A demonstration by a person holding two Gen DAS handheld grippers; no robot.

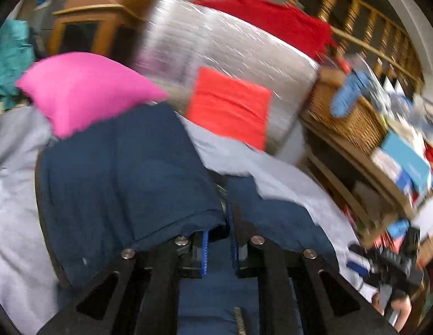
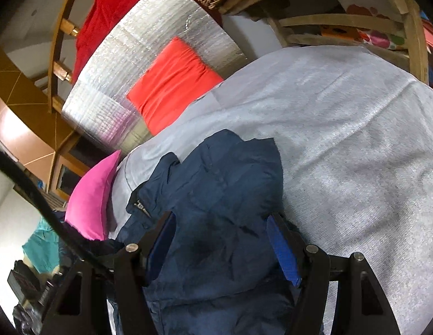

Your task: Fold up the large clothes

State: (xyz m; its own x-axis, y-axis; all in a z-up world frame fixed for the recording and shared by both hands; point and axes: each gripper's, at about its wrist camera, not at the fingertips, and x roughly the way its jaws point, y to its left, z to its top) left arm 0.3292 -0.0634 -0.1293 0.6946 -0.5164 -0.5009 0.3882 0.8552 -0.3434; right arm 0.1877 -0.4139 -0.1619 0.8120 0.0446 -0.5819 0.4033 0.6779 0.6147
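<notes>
A navy blue zip jacket (image 1: 127,173) lies rumpled on a pale grey sheet (image 1: 15,195). My left gripper (image 1: 220,240) is shut on a fold of the jacket near its zipper, and cloth drapes over the fingers. In the right wrist view the same jacket (image 2: 216,195) lies on the grey sheet (image 2: 342,153). My right gripper (image 2: 220,240) is open, its blue-padded fingers (image 2: 283,251) spread wide just over the jacket's middle. The other gripper shows at the lower right of the left wrist view (image 1: 395,265).
A pink pillow (image 1: 82,89) and an orange-red cushion (image 1: 230,103) lie at the sheet's far side against a silver foil mat (image 1: 230,44). A red cloth (image 1: 272,19) hangs on a wooden railing. A wicker basket (image 1: 347,117) and shelves stand at the right.
</notes>
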